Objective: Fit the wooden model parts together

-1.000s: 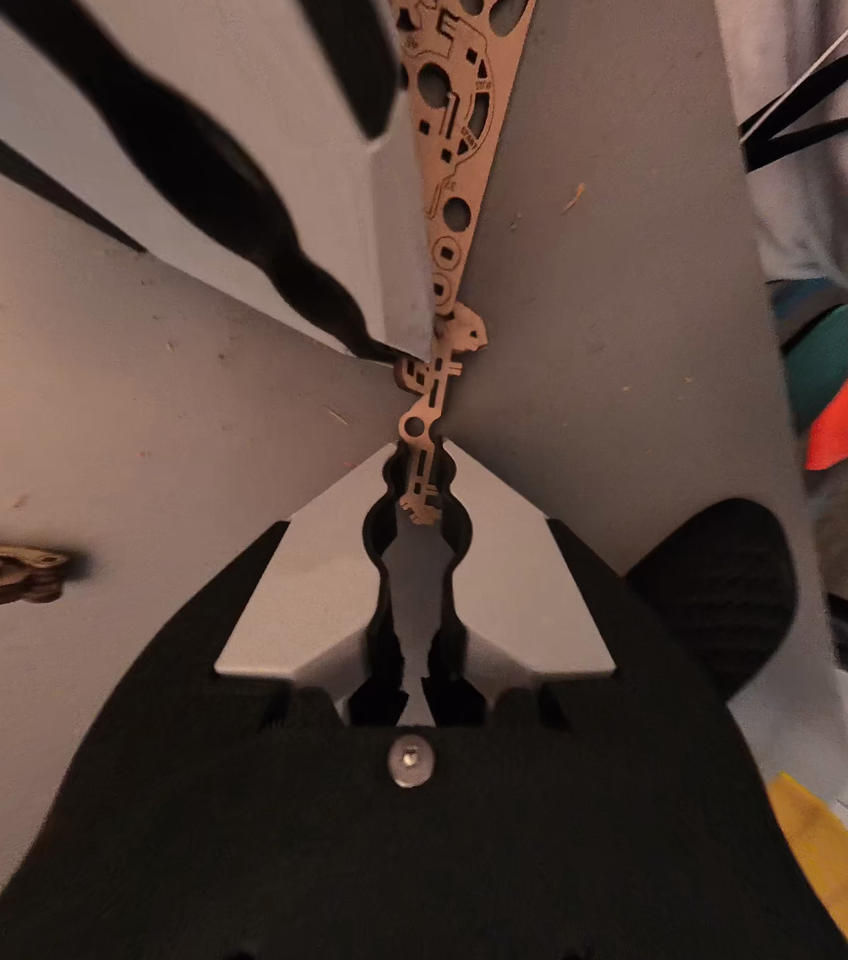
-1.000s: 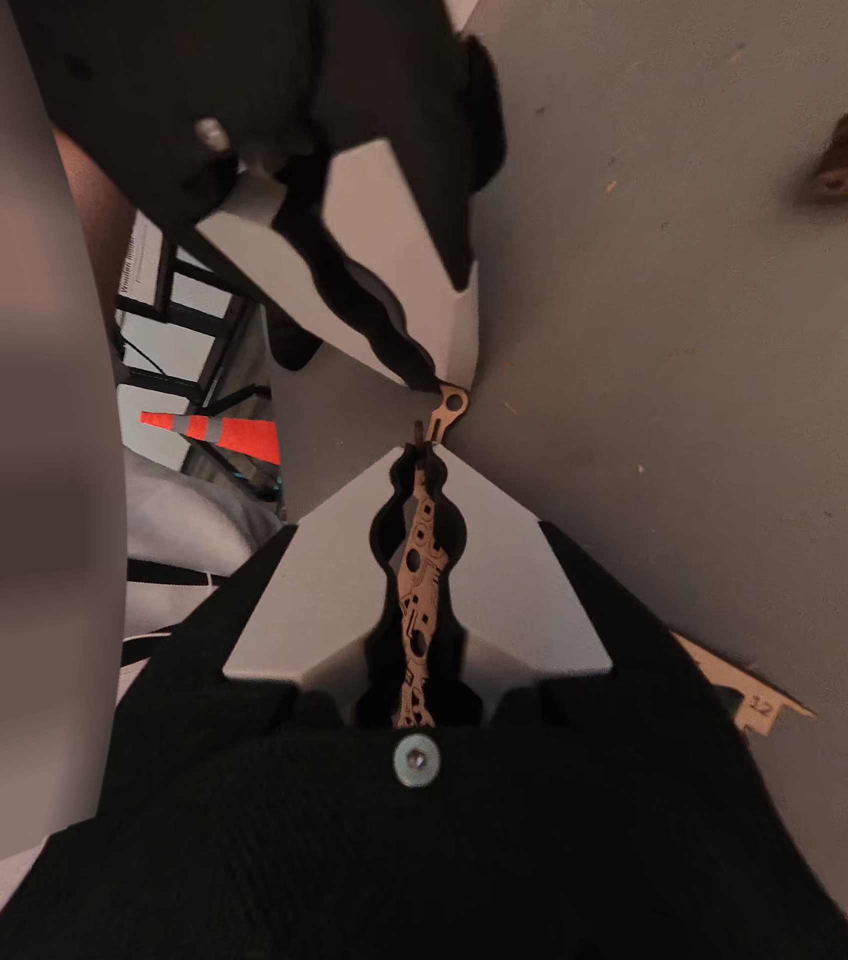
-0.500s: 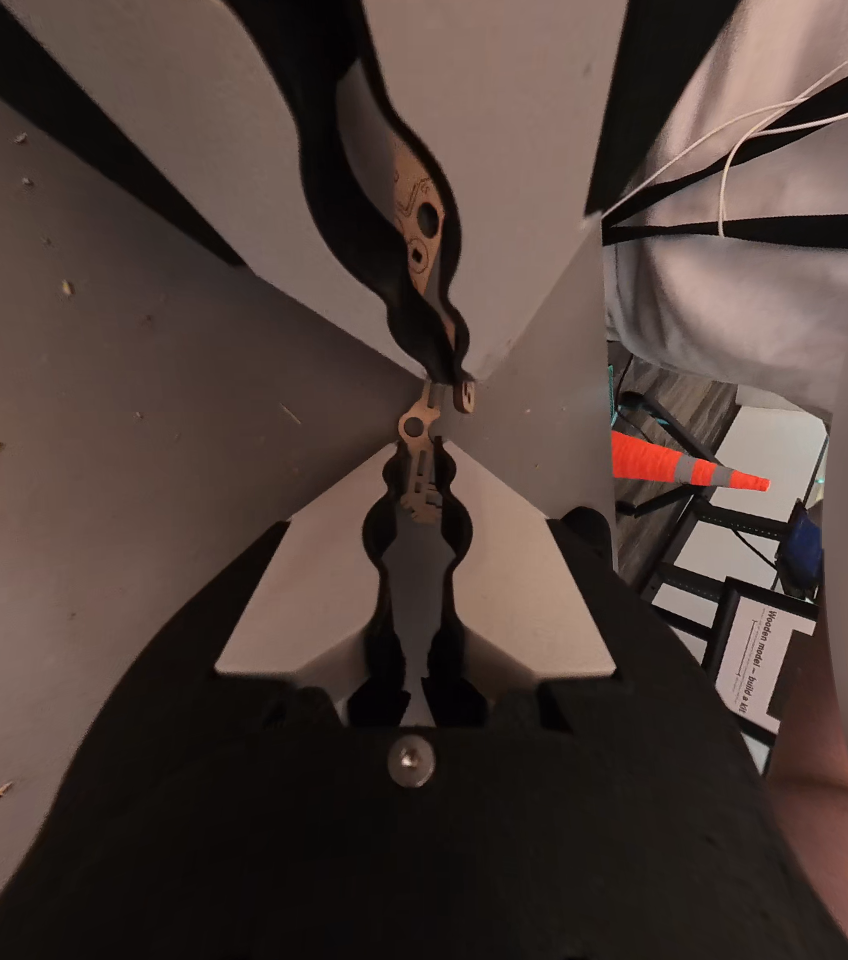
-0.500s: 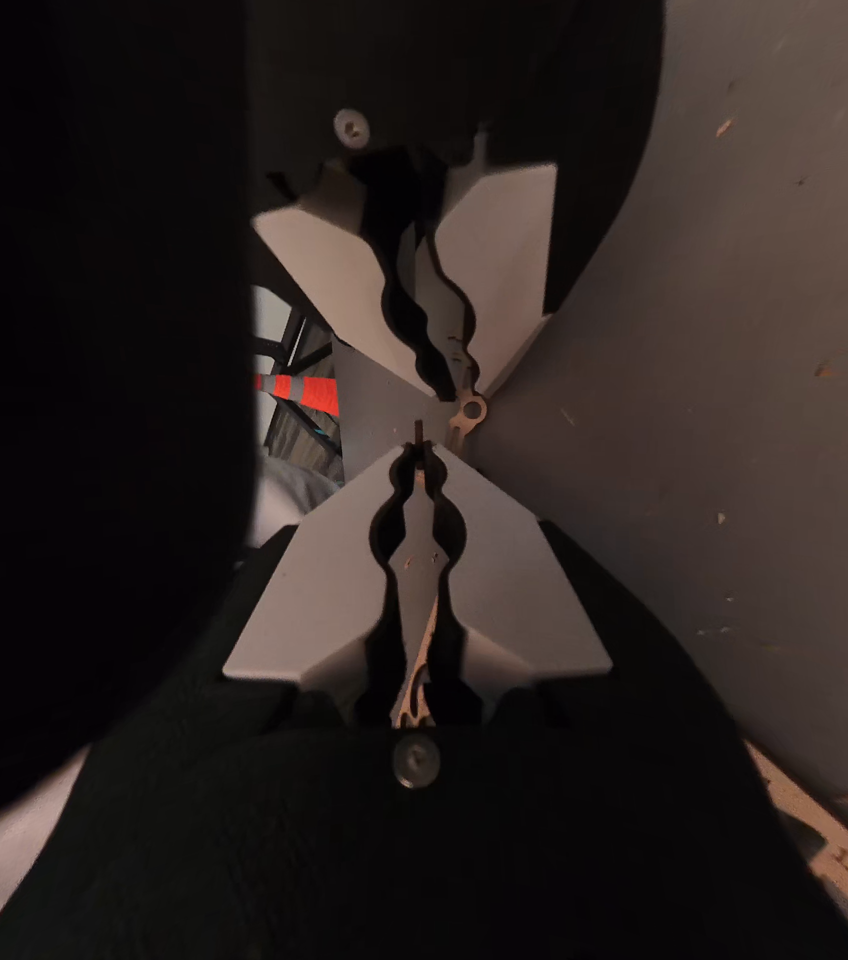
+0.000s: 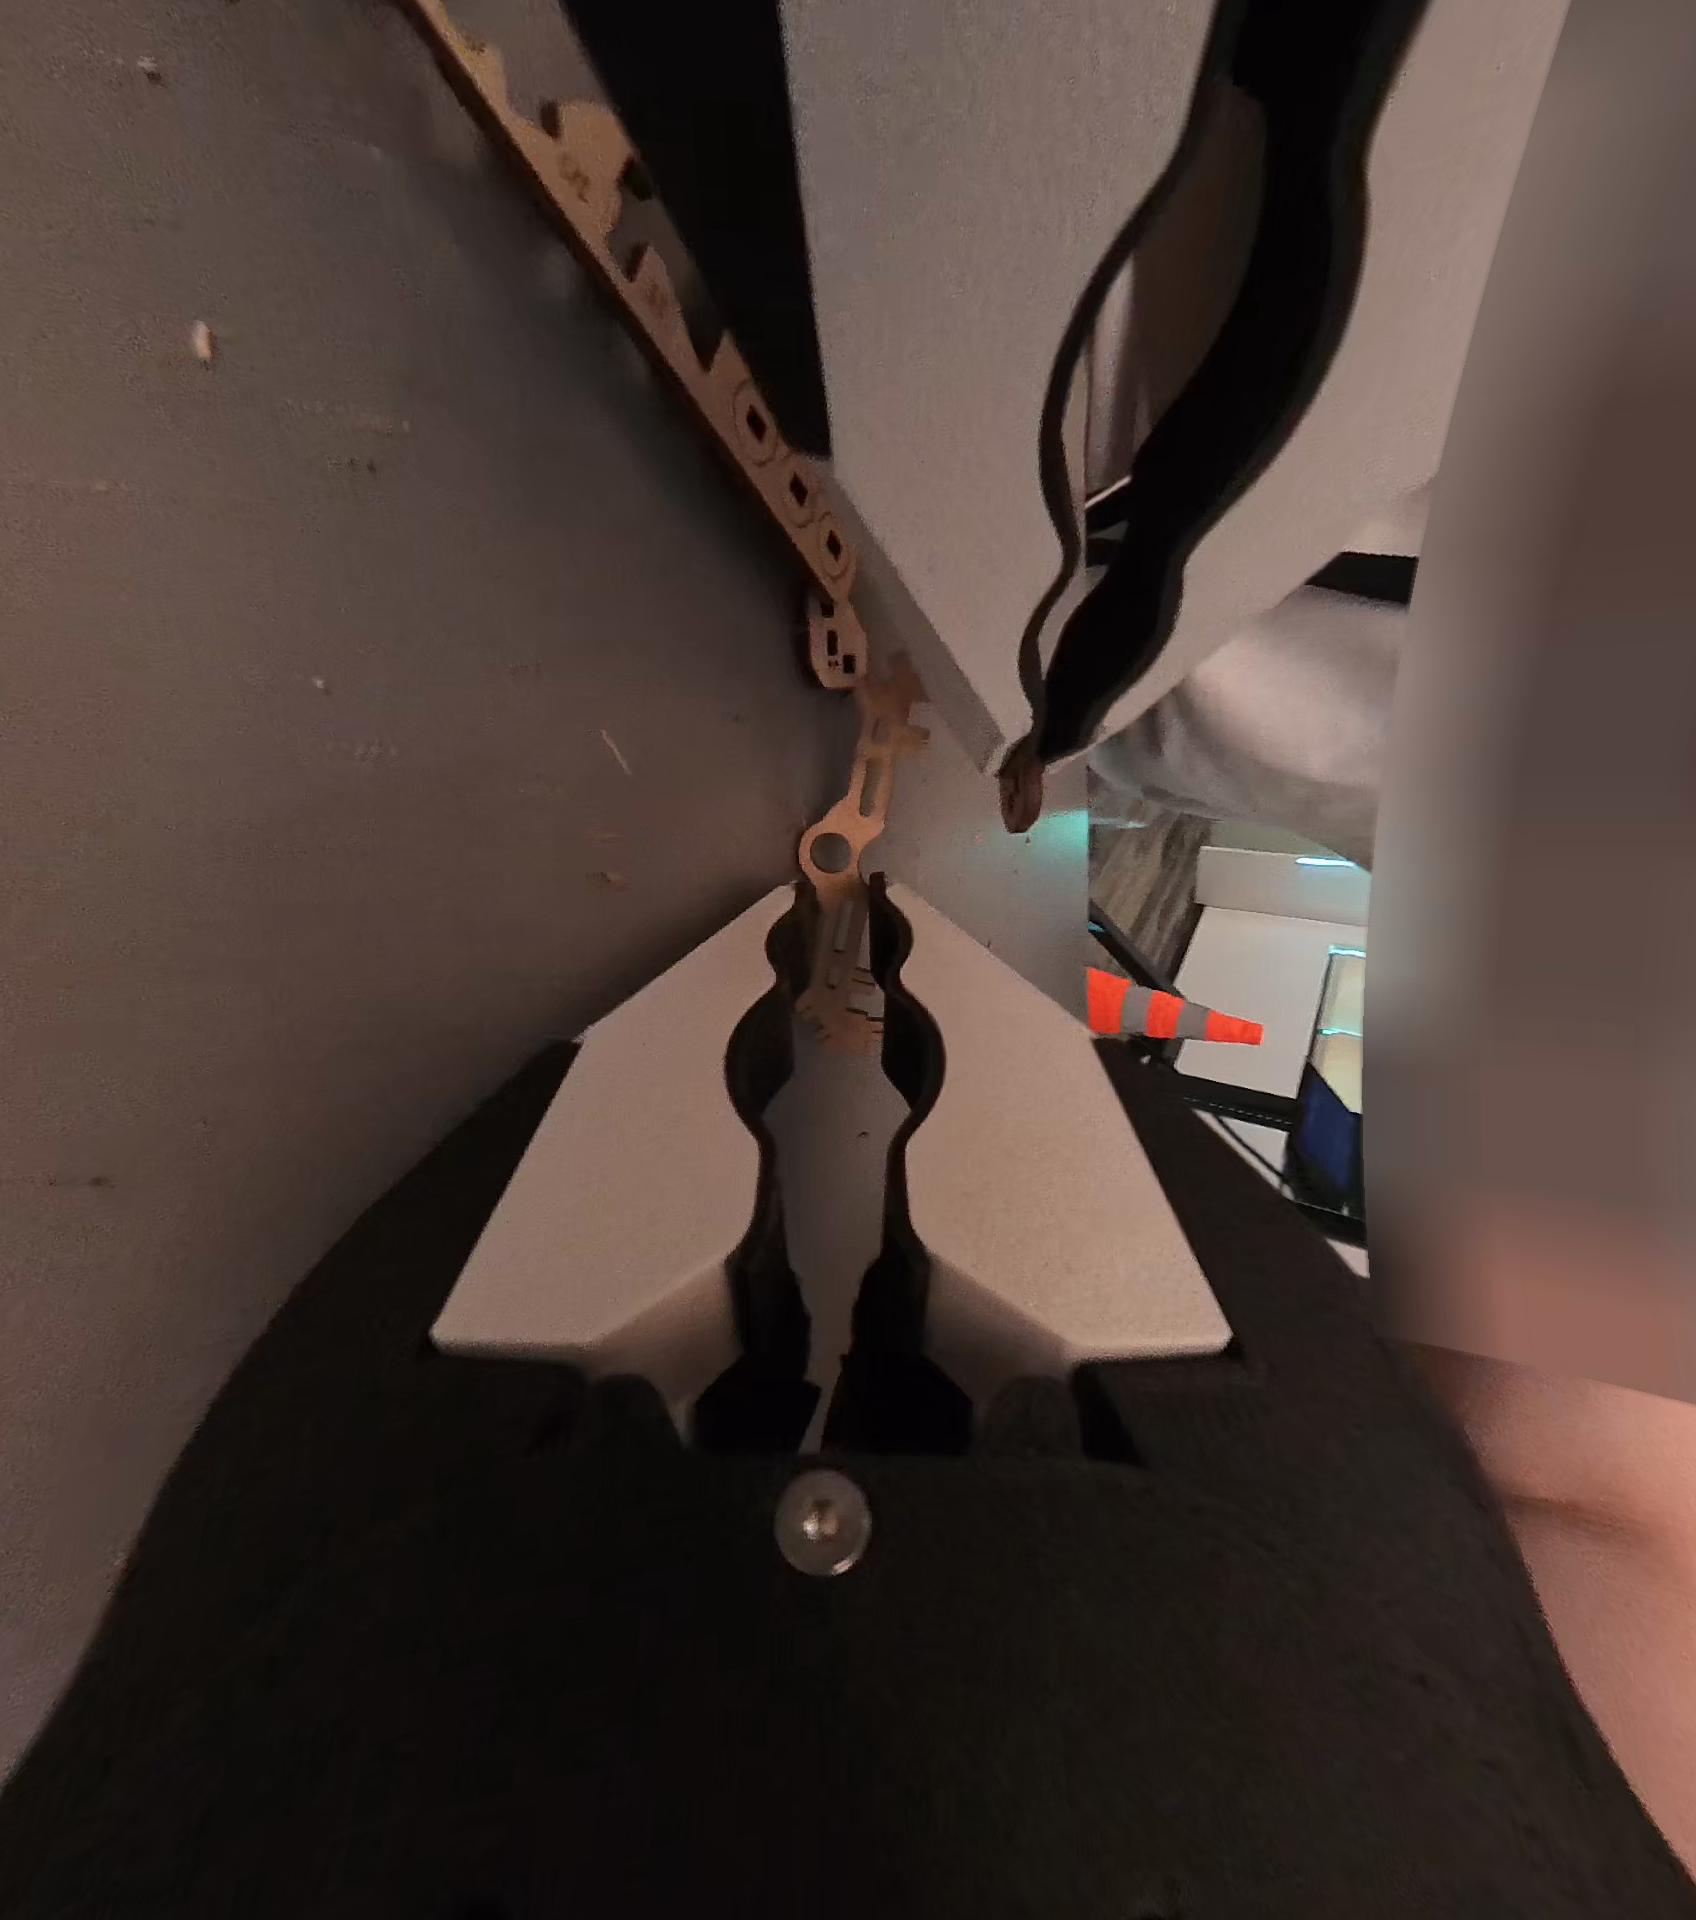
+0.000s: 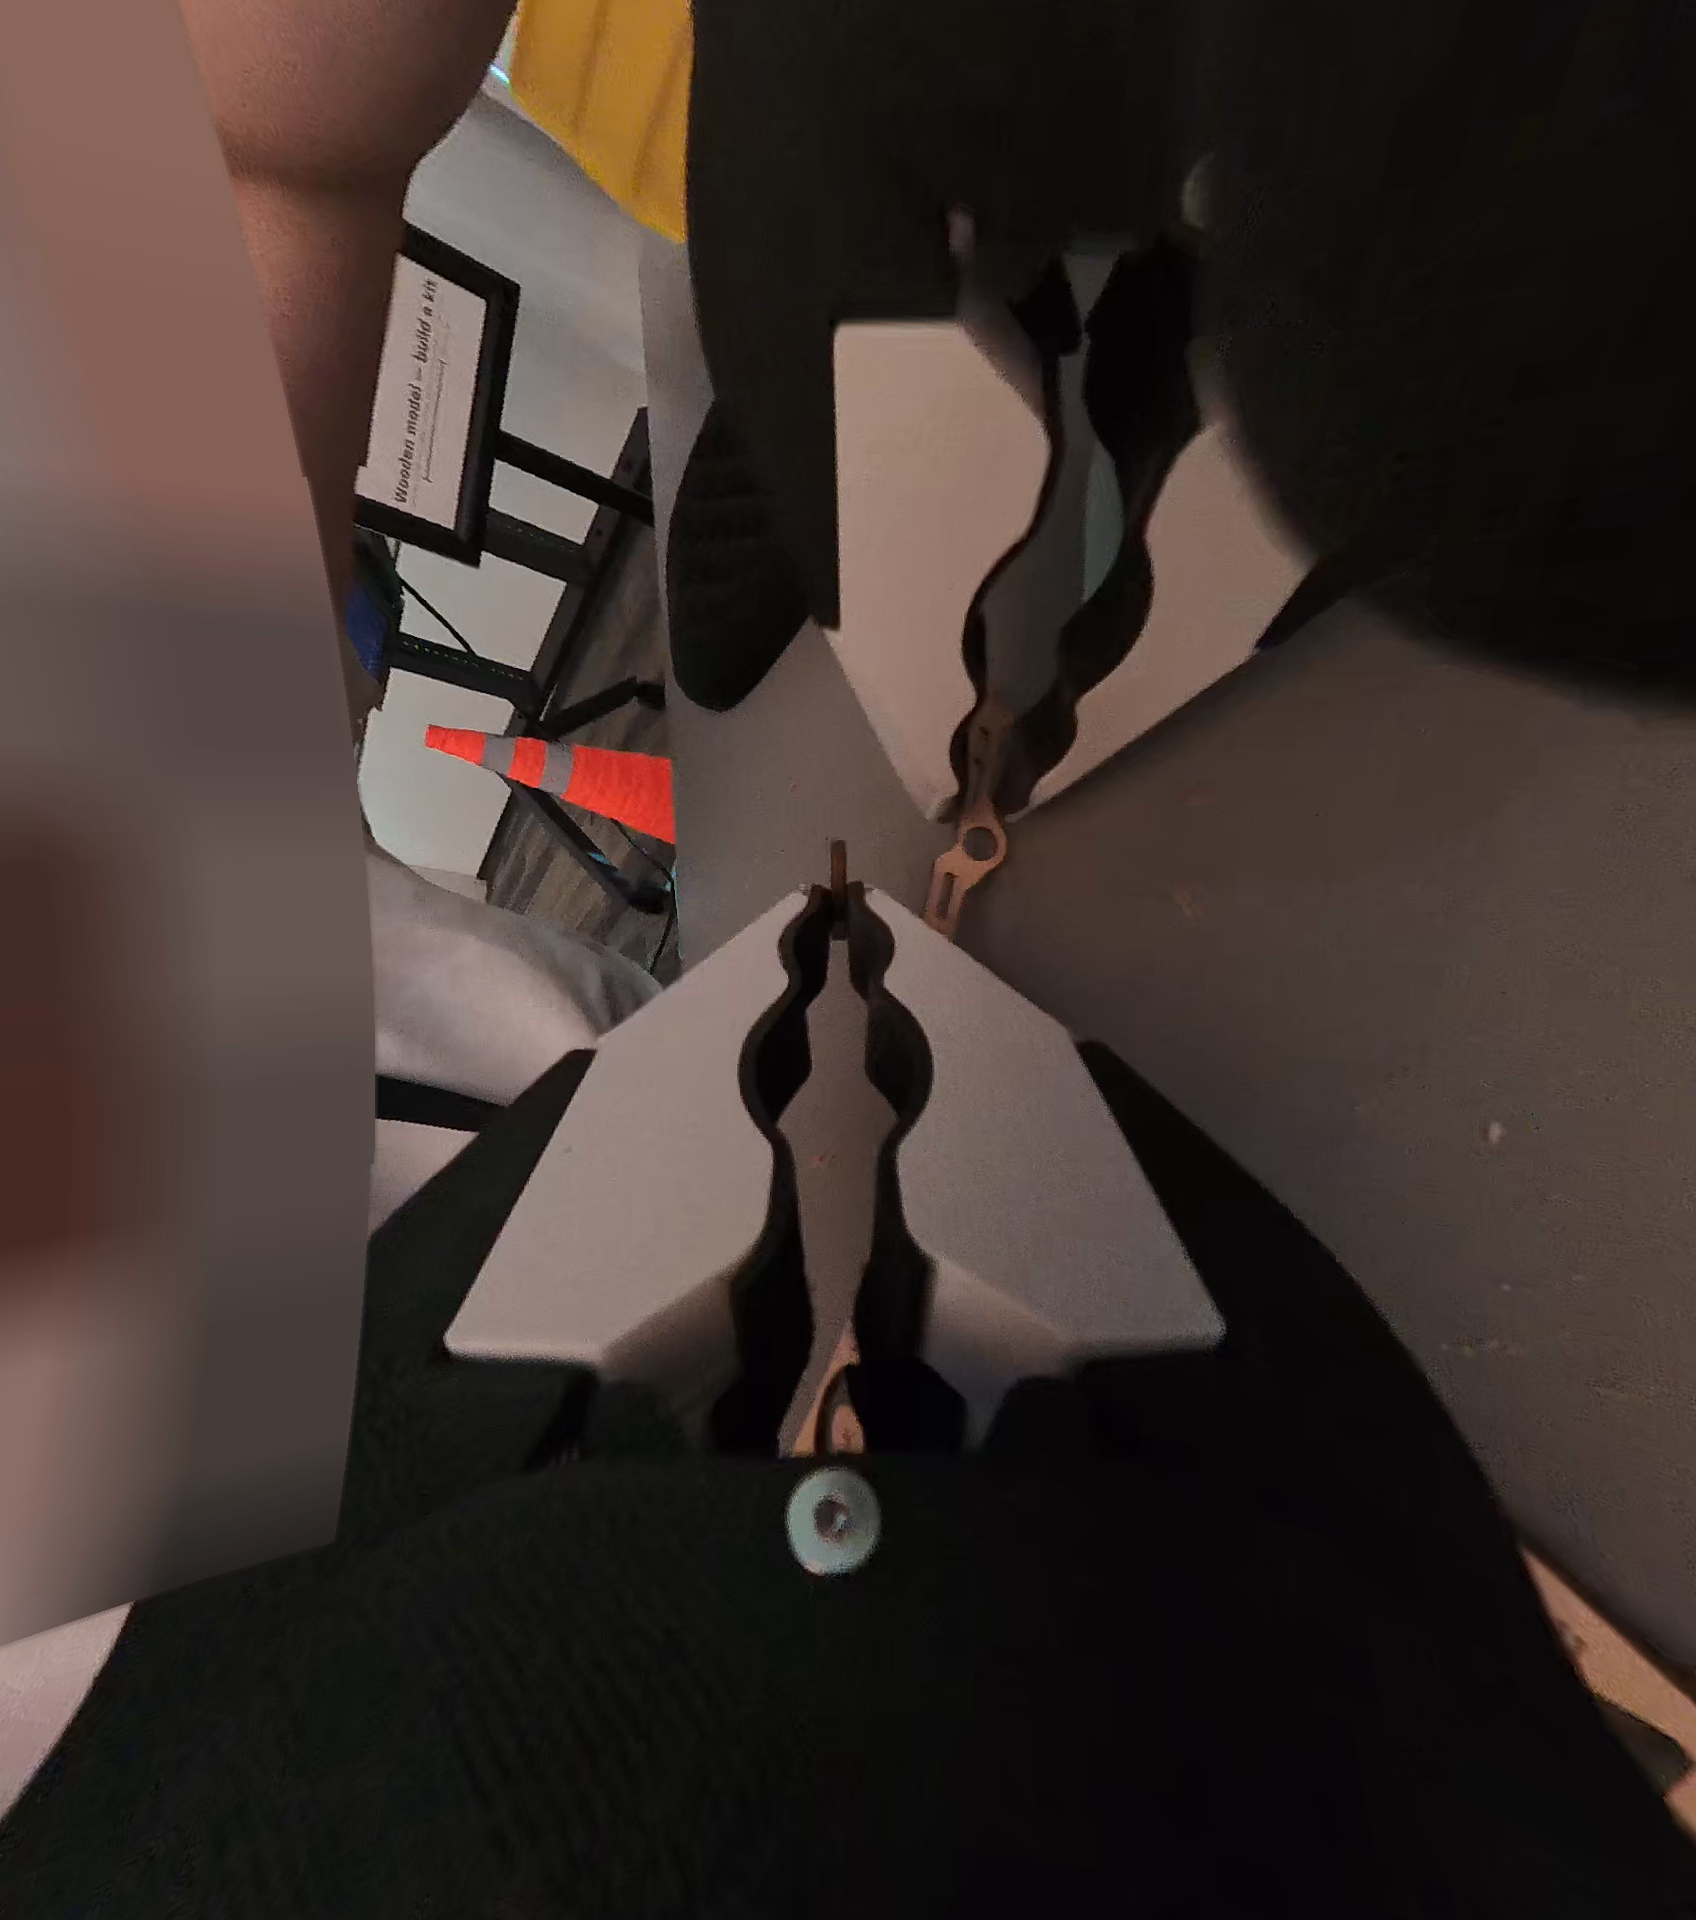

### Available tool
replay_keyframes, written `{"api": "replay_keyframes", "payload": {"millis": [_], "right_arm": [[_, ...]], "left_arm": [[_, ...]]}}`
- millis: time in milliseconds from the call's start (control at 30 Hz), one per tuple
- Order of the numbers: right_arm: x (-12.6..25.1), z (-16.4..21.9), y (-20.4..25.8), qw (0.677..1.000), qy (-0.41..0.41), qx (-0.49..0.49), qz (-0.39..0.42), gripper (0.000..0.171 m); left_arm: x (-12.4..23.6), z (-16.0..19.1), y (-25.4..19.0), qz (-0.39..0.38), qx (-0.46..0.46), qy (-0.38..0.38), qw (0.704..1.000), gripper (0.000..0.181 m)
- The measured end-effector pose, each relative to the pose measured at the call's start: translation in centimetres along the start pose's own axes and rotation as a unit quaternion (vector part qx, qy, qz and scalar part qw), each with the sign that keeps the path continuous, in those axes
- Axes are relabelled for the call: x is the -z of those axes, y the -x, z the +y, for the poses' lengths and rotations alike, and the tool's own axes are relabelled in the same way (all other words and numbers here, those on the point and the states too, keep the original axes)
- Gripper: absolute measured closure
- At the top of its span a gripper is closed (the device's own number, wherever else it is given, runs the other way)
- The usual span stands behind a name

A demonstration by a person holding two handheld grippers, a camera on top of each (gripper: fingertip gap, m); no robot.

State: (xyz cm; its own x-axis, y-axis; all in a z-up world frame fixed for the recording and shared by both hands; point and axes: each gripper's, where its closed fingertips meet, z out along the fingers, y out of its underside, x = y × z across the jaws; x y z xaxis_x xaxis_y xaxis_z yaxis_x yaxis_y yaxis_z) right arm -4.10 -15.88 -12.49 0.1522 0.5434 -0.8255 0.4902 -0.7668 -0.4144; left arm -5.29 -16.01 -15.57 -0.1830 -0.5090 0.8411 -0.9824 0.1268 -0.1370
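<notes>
Only left-view: perforated wooden sheet (image 5: 709, 343); left gripper (image 5: 836, 883) clamping slotted strip (image 5: 859, 800), right gripper (image 6: 836, 891) pinching edge-on piece (image 6: 838, 868).

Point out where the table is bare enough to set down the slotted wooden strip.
Bare grey table lies left of the left gripper, only specks there. Crowded where the slotted strip nears the right gripper and long wooden sheet.

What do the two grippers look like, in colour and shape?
The left gripper and the right gripper look alike: a broad matte black textured body with one silver screw at its centre. Two pale grey wedge-shaped fingers taper to a point. Their inner edges carry wavy black pads. No cables or markings show on them.
</notes>
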Motion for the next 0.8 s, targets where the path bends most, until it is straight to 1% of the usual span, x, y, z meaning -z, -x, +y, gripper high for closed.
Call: {"api": "replay_keyframes", "payload": {"millis": [33, 67, 133, 233, 267, 400, 533, 800], "right_arm": [[0.0, -0.2, 0.0, 1.000, -0.003, 0.007, 0.000, 0.170], [0.0, -0.5, 0.2, 1.000, -0.011, 0.015, -0.002, 0.170], [-0.4, -0.1, 0.8, 0.999, 0.005, 0.038, -0.011, 0.170], [-0.8, 0.4, -0.3, 0.996, 0.024, 0.080, 0.024, 0.170], [-1.0, 0.4, -0.4, 0.996, 0.027, 0.083, 0.023, 0.170], [-0.7, -0.6, -0.5, 0.997, 0.023, 0.076, 0.019, 0.170], [-1.2, 0.5, -0.6, 0.996, 0.077, 0.048, 0.012, 0.170], [-1.5, 0.7, -1.1, 0.996, 0.091, 0.015, 0.011, 0.170]], "left_arm": [[0.0, 0.0, 0.0, 0.005, 0.003, 0.001, 1.000, 0.173], [0.0, 0.2, 0.0, 0.010, 0.002, 0.003, 1.000, 0.173], [0.0, 0.8, -0.1, 0.025, 0.010, 0.014, 1.000, 0.173], [0.1, 1.1, -0.2, 0.043, 0.028, 0.016, 0.999, 0.173], [0.1, 1.1, -0.2, 0.044, 0.030, 0.020, 0.998, 0.173], [0.1, 1.3, -0.2, 0.045, 0.038, 0.043, 0.997, 0.173], [0.1, 1.3, -0.2, 0.055, 0.050, 0.056, 0.996, 0.173], [0.1, 1.4, -0.2, 0.053, 0.049, 0.073, 0.995, 0.172]]}}
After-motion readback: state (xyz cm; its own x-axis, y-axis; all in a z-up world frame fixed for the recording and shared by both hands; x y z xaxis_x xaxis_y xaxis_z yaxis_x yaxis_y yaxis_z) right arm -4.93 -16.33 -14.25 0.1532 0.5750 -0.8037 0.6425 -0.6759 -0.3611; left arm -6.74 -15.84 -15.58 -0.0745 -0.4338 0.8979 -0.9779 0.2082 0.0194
